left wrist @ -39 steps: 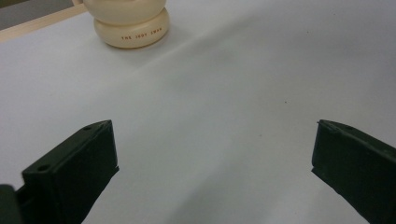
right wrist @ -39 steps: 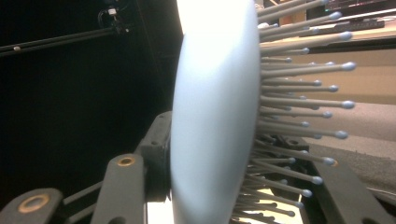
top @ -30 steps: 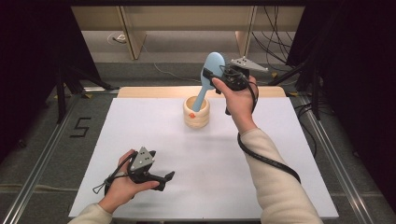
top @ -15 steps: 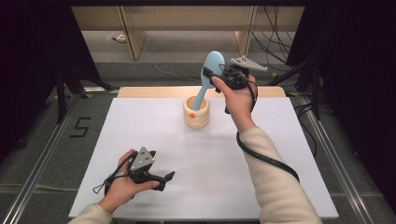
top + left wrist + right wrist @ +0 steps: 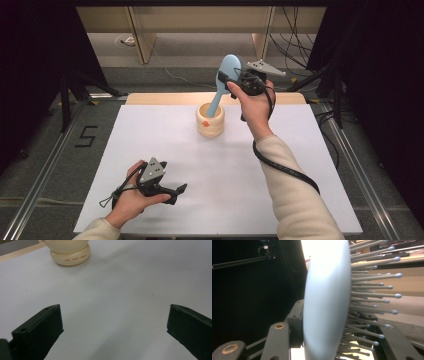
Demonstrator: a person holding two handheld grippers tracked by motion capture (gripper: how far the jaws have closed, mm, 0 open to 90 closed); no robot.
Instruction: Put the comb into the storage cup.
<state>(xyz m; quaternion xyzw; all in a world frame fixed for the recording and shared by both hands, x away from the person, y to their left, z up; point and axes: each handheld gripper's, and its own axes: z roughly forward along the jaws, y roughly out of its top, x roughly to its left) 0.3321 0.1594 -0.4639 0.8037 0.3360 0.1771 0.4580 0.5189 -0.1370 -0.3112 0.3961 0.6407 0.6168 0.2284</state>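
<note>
A light blue hairbrush [image 5: 229, 66] stands tilted, its handle reaching down into the mouth of a cream cup [image 5: 210, 123] at the back middle of the white table [image 5: 300, 165]. My right gripper [image 5: 227, 81] is shut on the brush's head, above and right of the cup. In the right gripper view the brush back [image 5: 327, 302] and its bristles sit between the black jaws of the right gripper [image 5: 334, 315]. My left gripper [image 5: 178, 193] rests low at the front left with jaws open. In its own view, the left gripper [image 5: 113, 307] holds nothing, with the cup [image 5: 70, 252] farther off.
A wooden strip [image 5: 165, 98] runs along the table's far edge. Metal rails [image 5: 45, 165] flank the table on both sides, with a "5" mark [image 5: 86, 136] on the floor at left. Cables [image 5: 300, 35] hang at the back right.
</note>
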